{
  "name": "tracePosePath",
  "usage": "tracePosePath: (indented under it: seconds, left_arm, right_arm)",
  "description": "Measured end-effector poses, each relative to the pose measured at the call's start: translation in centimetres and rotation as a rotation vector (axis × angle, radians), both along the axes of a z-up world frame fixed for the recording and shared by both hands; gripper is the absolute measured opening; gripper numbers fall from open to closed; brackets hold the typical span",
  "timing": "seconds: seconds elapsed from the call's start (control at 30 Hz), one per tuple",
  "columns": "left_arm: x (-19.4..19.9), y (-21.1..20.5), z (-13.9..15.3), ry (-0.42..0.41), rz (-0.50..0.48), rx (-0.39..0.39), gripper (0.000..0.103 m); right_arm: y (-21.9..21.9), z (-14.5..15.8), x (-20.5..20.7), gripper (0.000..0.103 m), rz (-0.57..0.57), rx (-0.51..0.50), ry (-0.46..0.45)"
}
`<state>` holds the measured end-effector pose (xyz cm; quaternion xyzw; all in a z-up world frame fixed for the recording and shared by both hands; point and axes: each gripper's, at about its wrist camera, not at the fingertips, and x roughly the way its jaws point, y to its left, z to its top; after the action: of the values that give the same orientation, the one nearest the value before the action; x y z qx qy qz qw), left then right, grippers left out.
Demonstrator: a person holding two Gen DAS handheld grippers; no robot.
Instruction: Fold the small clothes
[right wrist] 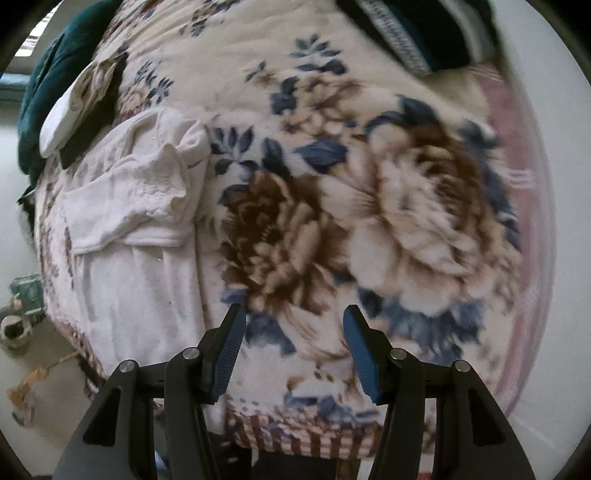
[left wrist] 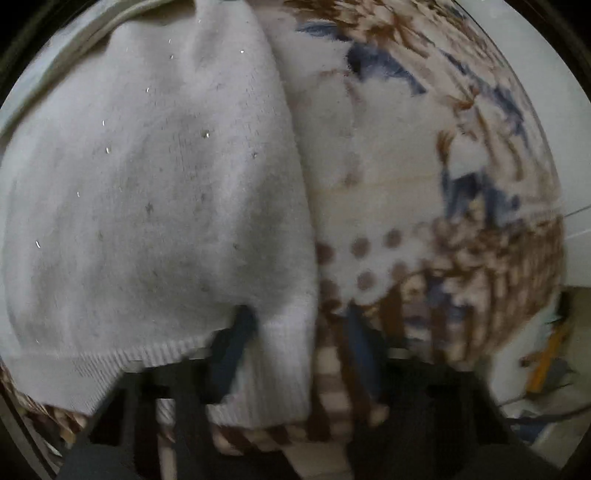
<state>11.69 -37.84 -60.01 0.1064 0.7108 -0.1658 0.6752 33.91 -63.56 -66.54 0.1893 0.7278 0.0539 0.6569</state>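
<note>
- In the left wrist view, the left tongs (left wrist: 291,354) are seen at the bottom edge, blurred; one blue finger (left wrist: 231,354) is tucked under the ribbed hem of a white sweater (left wrist: 155,192), the other (left wrist: 360,354) lies over the blanket (left wrist: 406,206). Whether the hem is pinched cannot be told.
- The sweater is spread on the left half of that view, its ribbed hem nearest the tongs and its long axis running away from them toward the top of the frame.
- In the right wrist view, the right tongs (right wrist: 293,350) are held apart, with nothing between the fingers, above the flowered blanket (right wrist: 332,206).
- A white garment (right wrist: 140,229) is laid on the blanket to the left of those tongs, lengthwise away from the camera, with a scalloped ruffle at its far part.
- Further off, a dark green cloth (right wrist: 48,85) is seen at the far left corner of the bed (right wrist: 517,184), and a dark item with patterned trim (right wrist: 413,33) at the far right.
</note>
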Motion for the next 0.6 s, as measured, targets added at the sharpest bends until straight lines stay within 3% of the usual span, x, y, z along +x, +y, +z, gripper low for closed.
tracePosePath:
  seconds: [0.03,0.17,0.33,0.5,0.6]
  left_arm:
    - [0.2,0.3,0.2,-0.012,0.004,-0.003,0.002]
    - [1.7,2.2,2.6,-0.064,0.083,-0.058,0.002]
    - [2.9,3.6,6.1,-0.094,0.174,-0.091,0.002]
    - [2.8,3.8,8.5,-0.119,0.179,-0.14,0.002]
    - [2.6,4.7,8.9,-0.129,0.162,-0.153,0.002]
  right_arm:
    - [0.2,-0.5,0.5,0.057,-0.007,0.031,-0.003]
    - [0.7,-3.2,4.3,0.057,-0.052,0.259,-0.091]
    - [2.3,-8.1,9.1,0.057,-0.104,0.385,-0.091]
    - [3.7,-11.5,12.6,0.057,-0.222,0.586,-0.095]
    - [5.0,-11.8,13.3,0.063,-0.2,0.622,-0.102]
